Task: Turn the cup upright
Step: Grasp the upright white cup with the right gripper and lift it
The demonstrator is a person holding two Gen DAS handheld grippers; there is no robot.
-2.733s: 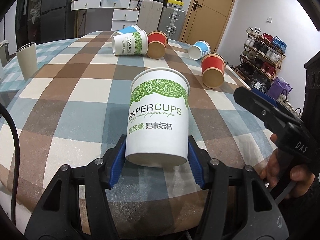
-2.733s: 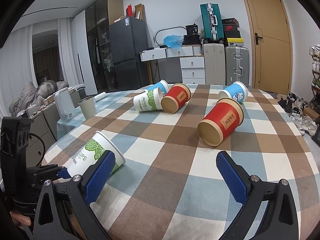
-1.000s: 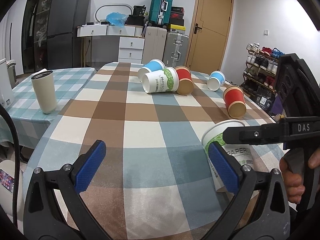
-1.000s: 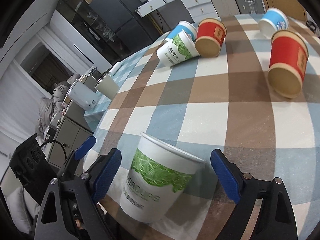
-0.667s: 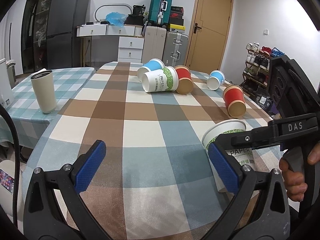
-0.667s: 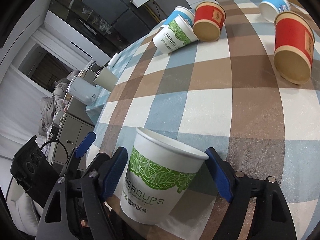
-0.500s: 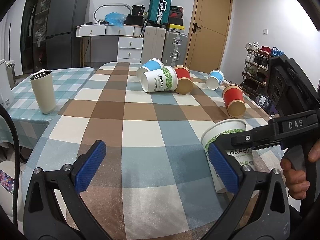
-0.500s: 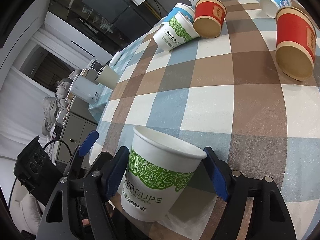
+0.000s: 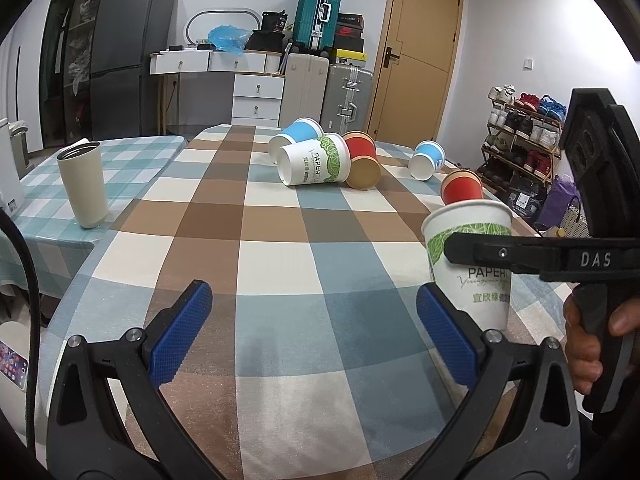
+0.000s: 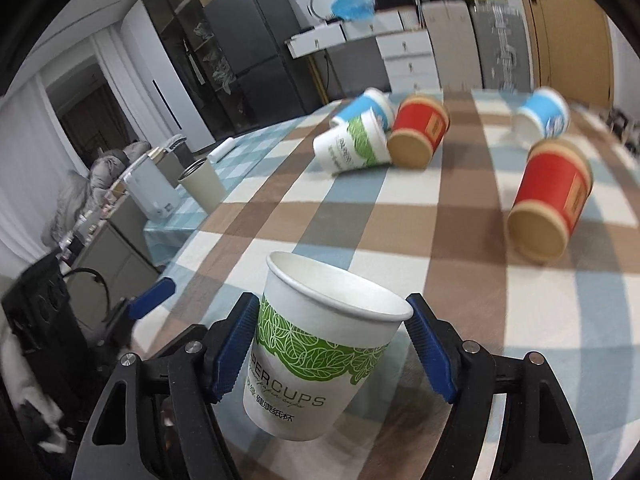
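Note:
A white paper cup with a green leaf band (image 10: pixel 320 356) stands mouth up, slightly tilted, between the blue pads of my right gripper (image 10: pixel 332 344), which is shut on it near the table's front edge. The same cup (image 9: pixel 472 264) shows at the right of the left wrist view, crossed by the right gripper's black finger (image 9: pixel 532 248). My left gripper (image 9: pixel 316 328) is open and empty over the checked tablecloth (image 9: pixel 280 264), left of the cup.
Several paper cups lie on their sides farther back: a white-green one (image 9: pixel 314 160), a blue one (image 9: pixel 298 134), two red ones (image 9: pixel 362 160) (image 10: pixel 550 200) and a small blue one (image 9: pixel 427 160). A beige tumbler (image 9: pixel 82 184) stands on the side table at left.
The left gripper let go of the cup and opened; the right gripper closed on it. In the last half second the cup has come more upright and the right gripper has tilted level.

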